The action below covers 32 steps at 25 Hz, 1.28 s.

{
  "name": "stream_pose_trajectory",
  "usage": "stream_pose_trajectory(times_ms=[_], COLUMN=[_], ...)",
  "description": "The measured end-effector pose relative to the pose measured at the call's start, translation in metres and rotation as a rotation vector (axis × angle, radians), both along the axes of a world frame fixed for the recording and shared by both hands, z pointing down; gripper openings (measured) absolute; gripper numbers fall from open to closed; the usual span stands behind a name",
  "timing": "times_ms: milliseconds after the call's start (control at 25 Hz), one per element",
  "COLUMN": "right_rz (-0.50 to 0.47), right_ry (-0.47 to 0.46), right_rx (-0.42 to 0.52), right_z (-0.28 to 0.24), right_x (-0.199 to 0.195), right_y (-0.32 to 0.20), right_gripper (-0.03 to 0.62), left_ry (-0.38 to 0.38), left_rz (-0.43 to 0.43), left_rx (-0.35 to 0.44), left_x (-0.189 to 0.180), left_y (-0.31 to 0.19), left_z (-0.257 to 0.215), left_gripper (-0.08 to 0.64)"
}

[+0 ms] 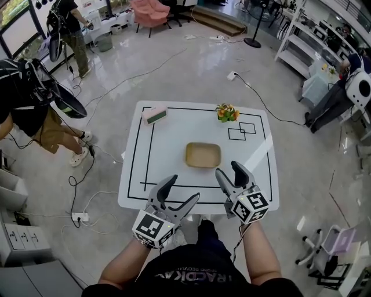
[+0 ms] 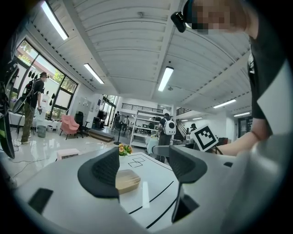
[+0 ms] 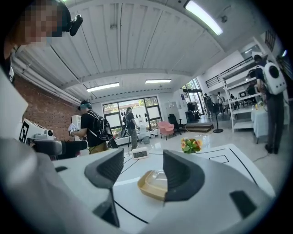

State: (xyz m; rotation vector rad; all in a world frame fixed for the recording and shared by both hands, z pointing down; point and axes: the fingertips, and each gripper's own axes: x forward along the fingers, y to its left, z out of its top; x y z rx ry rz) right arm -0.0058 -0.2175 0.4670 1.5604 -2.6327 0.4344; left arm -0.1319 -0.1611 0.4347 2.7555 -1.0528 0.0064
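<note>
Hovering grippers at the near edge of a marked white table

Room and surface: a glossy grey floor (image 1: pixel 191 69) strewn with cables carries a white table (image 1: pixel 145 191) marked with black lines. A shallow tan tray (image 1: pixel 203 155) sits near the table's middle. A pink box (image 1: pixel 154 114) lies at the far left corner and a small bunch of flowers (image 1: pixel 227 112) at the far right. A pink armchair (image 1: pixel 149 11) and white shelving (image 1: pixel 307 43) stand further off.

Pose: the left gripper (image 1: pixel 183 189) hangs over the near edge, angled right, its jaws spread with nothing between them. The right gripper (image 1: pixel 229 169) is held just beside it, a little further in, its jaws also apart and empty. The tray lies just ahead of both, touched by neither.
</note>
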Motion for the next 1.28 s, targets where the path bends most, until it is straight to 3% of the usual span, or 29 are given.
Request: stream_pose_trajectory(times_ms=[680, 1280], right_rz=[0.014, 0.046], right_ry=[-0.129, -0.259], right_rx=[-0.218, -0.419], right_z=[0.079, 0.149], right_x=[0.055, 0.075], right_y=[-0.066, -0.092], right_gripper=[0.252, 0.252], left_ry=[-0.038, -0.05], left_rz=[-0.017, -0.017], left_rx=[-0.049, -0.109], left_x=[0.062, 0.086], left_y=[-0.056, -0.088], left_z=[0.025, 0.049], left_gripper=[0.33, 0.33])
